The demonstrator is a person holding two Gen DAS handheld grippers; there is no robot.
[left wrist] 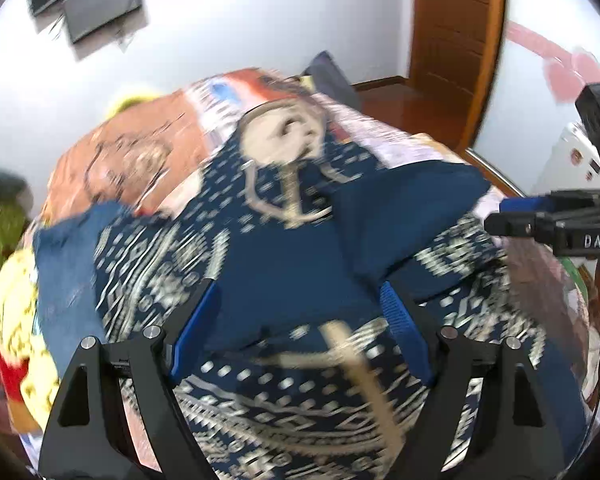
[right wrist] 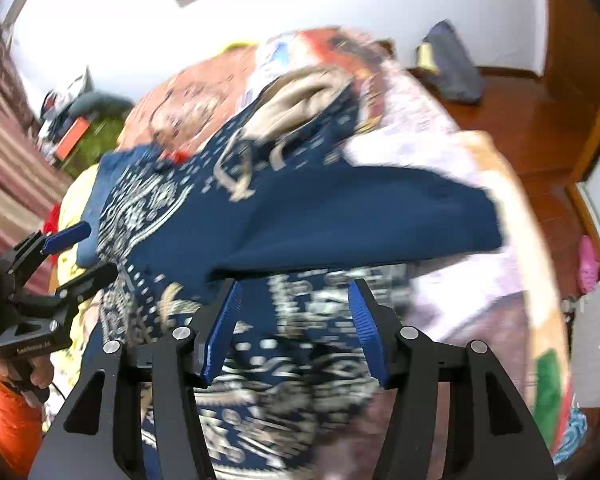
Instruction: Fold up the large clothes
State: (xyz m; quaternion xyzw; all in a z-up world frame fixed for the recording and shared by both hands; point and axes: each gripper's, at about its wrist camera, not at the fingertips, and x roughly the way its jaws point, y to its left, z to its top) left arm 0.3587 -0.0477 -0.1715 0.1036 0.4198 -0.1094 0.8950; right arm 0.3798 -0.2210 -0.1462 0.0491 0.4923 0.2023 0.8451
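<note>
Open right gripper (right wrist: 296,328) over patterned navy garment (right wrist: 340,208); "DAS" lettering (left wrist: 596,241).

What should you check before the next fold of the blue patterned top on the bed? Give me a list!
1. Left claw open with nothing pinched: ok.
2. Right claw open, pads off the cloth: ok.
3. Top lies on the bed: ok.
4. Plain blue flap folded across the patterned front: ok.
5. Flap lying flat and smooth: cannot tell, the pictures are blurred.
6. Hem and far sleeve lined up: cannot tell, they are out of view.
</note>
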